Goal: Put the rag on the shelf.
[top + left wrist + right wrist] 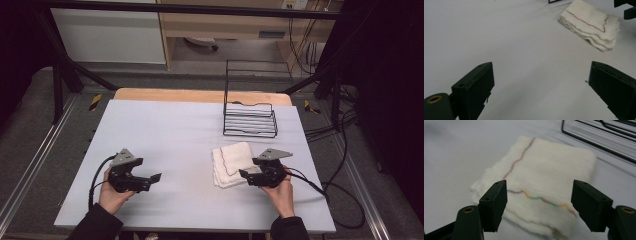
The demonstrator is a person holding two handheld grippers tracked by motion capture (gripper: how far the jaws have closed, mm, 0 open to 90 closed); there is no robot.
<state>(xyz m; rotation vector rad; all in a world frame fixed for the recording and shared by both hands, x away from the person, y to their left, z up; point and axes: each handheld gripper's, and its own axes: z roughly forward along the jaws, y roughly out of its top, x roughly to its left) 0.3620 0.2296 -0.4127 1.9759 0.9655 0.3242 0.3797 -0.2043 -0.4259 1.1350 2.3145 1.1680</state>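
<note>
A folded white cloth (231, 162) with a coloured stitched line lies flat on the pale table (170, 125), right of centre. My right gripper (243, 174) hovers at the cloth's near right edge, open. In the right gripper view its jaws (539, 192) stand apart over the cloth (549, 170) with nothing pressed between them. My left gripper (156, 177) is held at the near left of the table, well apart from the cloth, open and empty. In the left gripper view the jaws (540, 75) frame bare table, with the cloth (590, 23) farther off and the right gripper (626, 10) beyond it.
A black wire rack (250, 120) stands upright behind the cloth at the back right; its wires (599, 135) are close past the cloth's far edge. Cables trail off the table's right side. Bare table surface stretches across the left and middle.
</note>
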